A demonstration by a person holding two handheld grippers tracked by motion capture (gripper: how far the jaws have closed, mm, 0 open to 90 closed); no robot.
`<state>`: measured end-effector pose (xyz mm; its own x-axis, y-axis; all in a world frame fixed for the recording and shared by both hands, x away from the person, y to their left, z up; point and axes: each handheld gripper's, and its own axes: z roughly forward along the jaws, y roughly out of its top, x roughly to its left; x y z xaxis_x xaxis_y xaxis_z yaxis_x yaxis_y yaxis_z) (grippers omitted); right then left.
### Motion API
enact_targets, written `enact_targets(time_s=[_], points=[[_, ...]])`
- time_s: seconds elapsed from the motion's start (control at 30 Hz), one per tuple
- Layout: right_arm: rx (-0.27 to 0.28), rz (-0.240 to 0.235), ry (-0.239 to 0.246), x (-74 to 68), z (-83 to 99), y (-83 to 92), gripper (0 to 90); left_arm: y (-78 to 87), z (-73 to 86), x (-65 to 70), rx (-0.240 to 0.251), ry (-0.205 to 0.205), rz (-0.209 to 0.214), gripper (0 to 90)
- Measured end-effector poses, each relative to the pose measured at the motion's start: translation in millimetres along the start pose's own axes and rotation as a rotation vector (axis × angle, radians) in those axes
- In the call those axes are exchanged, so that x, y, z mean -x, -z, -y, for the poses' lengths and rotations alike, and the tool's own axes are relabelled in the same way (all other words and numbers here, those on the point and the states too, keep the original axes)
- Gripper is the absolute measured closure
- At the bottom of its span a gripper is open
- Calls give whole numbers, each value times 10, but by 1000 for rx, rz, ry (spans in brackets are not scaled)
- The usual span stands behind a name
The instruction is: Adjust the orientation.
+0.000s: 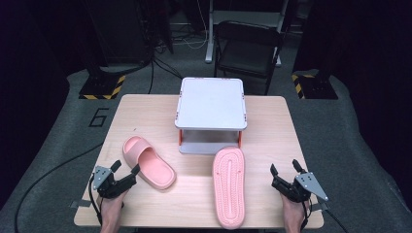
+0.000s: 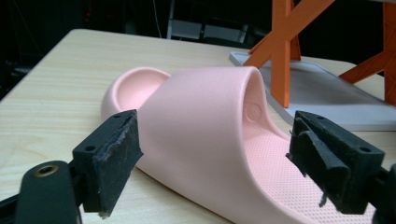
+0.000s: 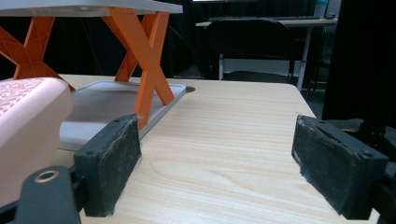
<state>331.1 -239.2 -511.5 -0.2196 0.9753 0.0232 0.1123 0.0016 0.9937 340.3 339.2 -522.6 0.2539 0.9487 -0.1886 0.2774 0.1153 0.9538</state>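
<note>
Pink upright slipper lay at table's 8 o'clock, long axis running 11 to 5, just off the left gripper at its 1 o'clock, jaws spread, empty. Right gripper likewise spread; overturned slipper sat at its 9 o'clock.

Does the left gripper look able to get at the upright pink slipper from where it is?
Probably yes: the left gripper is open, right beside the upright pink slipper, with nothing between.
</note>
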Motion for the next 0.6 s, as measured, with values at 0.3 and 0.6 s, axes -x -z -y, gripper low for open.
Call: enact_targets(time_s=[0.3,0.6], points=[[-3,-11,1,-25,0,-14,154,-219,12,233,-111,-125,-97,151],[-3,3,4,2,-5,15,161,-307,-42,91,-185,-158,-175,330]])
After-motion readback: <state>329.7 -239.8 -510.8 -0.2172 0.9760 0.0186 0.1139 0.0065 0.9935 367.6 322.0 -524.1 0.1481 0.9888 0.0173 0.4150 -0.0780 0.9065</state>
